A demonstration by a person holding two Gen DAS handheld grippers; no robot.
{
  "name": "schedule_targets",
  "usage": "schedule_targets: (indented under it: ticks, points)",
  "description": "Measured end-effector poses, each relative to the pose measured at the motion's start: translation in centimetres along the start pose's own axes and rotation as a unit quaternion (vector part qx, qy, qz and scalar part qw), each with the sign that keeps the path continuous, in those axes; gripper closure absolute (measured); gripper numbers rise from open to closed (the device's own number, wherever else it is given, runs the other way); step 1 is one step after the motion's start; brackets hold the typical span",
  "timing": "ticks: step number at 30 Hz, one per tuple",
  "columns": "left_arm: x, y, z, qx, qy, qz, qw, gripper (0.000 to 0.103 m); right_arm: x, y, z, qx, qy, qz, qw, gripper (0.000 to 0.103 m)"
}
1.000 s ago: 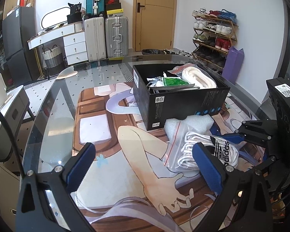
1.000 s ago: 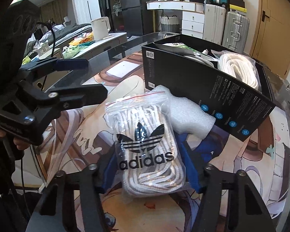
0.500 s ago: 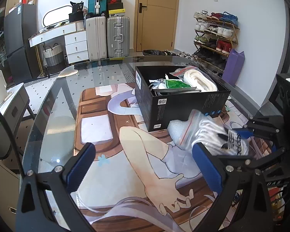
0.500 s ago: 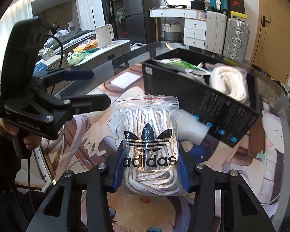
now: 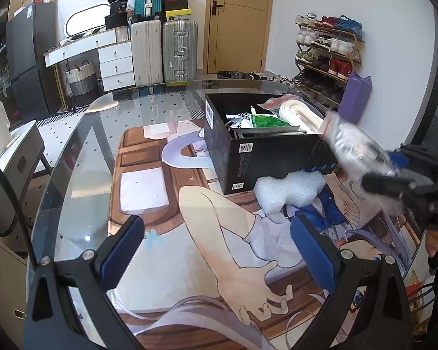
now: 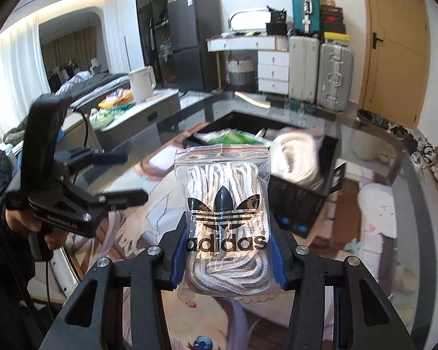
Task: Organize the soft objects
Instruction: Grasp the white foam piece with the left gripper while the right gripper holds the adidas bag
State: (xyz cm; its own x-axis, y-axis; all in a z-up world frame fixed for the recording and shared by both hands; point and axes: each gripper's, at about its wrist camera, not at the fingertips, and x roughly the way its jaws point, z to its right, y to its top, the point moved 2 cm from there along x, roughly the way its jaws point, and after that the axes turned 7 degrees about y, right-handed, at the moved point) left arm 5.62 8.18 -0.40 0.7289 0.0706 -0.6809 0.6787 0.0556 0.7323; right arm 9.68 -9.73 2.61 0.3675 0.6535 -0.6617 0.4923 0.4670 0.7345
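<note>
Between the blue pads of the right gripper (image 6: 229, 258) sits a zip bag of white laces (image 6: 225, 215), clamped at its lower half and held clear above the glass table (image 5: 73, 157); the left gripper (image 5: 219, 250) hangs with fingers wide, holding nothing; beyond, the black box (image 5: 265, 157) contains a coiled white cord (image 5: 299, 113) and a green packet (image 5: 265, 122); white foam (image 5: 289, 189) touches its front wall.

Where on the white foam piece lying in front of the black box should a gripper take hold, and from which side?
Grip the foam piece across its narrow waist, coming from above. It lies flat on the table mat, close against the black box, so side approaches look cramped.
</note>
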Motion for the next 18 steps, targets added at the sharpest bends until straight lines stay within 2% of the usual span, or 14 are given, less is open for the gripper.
schedule_targets:
  ticks: [9,18]
  points:
    - [1.6,0.4,2.4,-0.005,-0.012,-0.018,0.9998,0.002,-3.5,0.6,2.8,0.032,-0.029,0.041,0.998,0.055]
    - [4.2,1.1,6.2,0.018,-0.001,-0.048,0.9987,0.002,-4.7,0.4,4.8,0.059,-0.042,0.05,0.996,0.055]
